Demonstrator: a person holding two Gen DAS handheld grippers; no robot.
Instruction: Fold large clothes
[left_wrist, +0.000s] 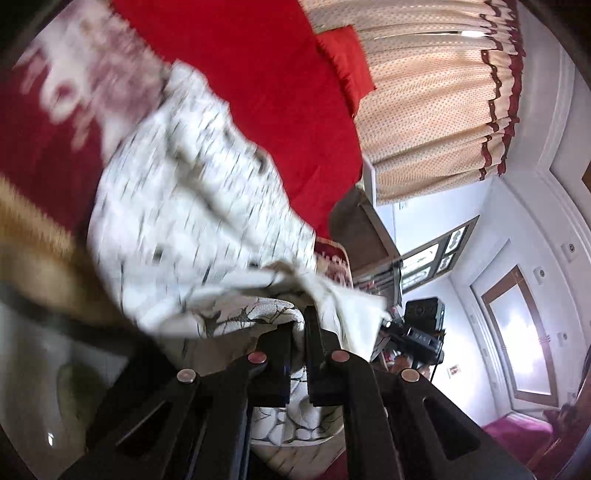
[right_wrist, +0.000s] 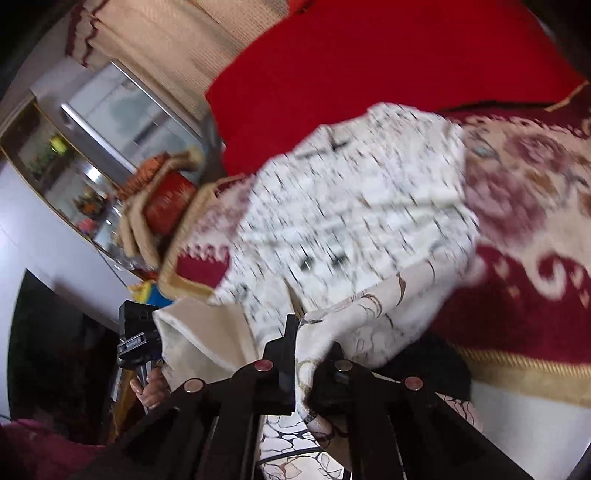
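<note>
Both claws were clamped on the white patterned garment (left_wrist: 199, 206): the left claw (left_wrist: 297, 328) and the right claw (right_wrist: 314, 347). Its blurred print hid part of the red blanket (left_wrist: 240, 55) behind it.

Red bedspread (left_wrist: 240, 74), dotted beige curtains (left_wrist: 436, 110), white walls (left_wrist: 461, 266), daylight.

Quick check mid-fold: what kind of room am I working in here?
Most likely a home living room or bedroom: a red cover with a matching cushion, dotted curtains over a window, and a glass cabinet.
</note>
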